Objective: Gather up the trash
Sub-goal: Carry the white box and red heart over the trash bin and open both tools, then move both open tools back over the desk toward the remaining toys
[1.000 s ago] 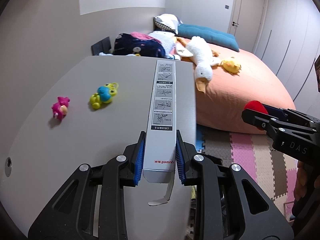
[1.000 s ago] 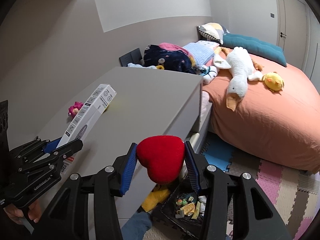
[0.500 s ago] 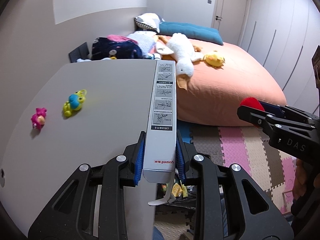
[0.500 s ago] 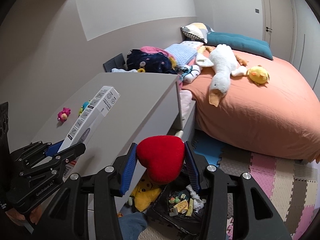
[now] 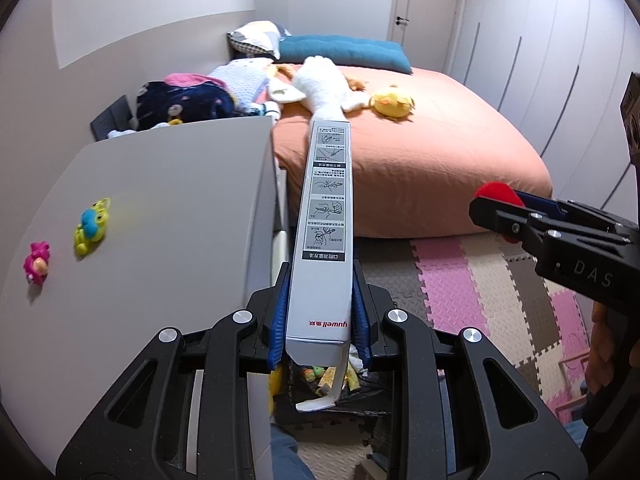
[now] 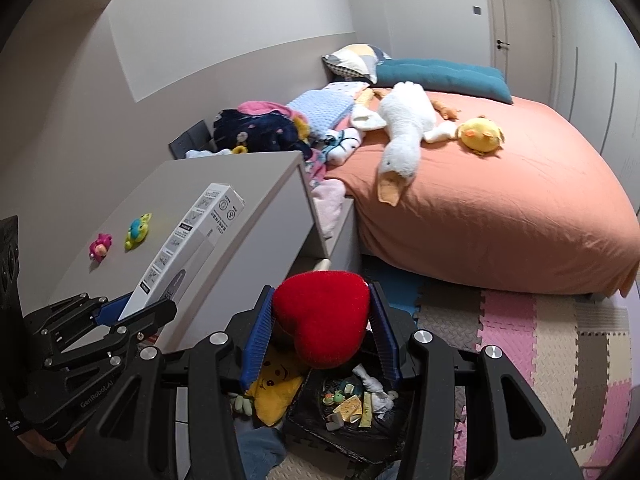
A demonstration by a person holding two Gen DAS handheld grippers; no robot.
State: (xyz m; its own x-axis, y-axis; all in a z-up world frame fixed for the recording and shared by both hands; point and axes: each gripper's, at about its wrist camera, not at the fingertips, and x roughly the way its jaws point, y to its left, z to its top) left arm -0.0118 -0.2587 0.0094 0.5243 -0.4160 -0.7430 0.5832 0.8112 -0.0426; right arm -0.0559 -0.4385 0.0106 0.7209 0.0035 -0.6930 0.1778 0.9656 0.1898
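Change: both views swung off the grey cabinet top [image 5: 168, 216] toward the bed and floor since a second ago; the cabinet's edge now left of the held box, black bin newly under both tools.
Grips: unchanged, same hold on both items as before.
Left gripper [image 5: 319, 320]: blue pads clamped tight on the near end of a long white cardboard box with printed instruction panels [image 5: 326, 216]; box slanting up and away, bottom flap hanging open.
Right gripper [image 6: 320, 332]: jaws partway apart, pressed on both sides of a red plush heart [image 6: 322, 316]; heart held in the air.
Trash spot: black open bin with scraps and wrappers [image 6: 352, 408] on the floor just below the heart, beside the cabinet's front.
Beside the bin: yellow smiley plush [image 6: 276, 388] on the floor, touching the bin's left side.
Cabinet top: small pink toy figure [image 5: 36, 262] and yellow-and-blue toy figure [image 5: 91, 232] near each other, well apart from the box.
Room: bed with orange sheet [image 6: 500, 200] carrying a white plush goose [image 6: 404, 128] and a yellow plush chick [image 6: 480, 134]; pink, beige and grey foam puzzle mats [image 5: 460, 280] on the floor.
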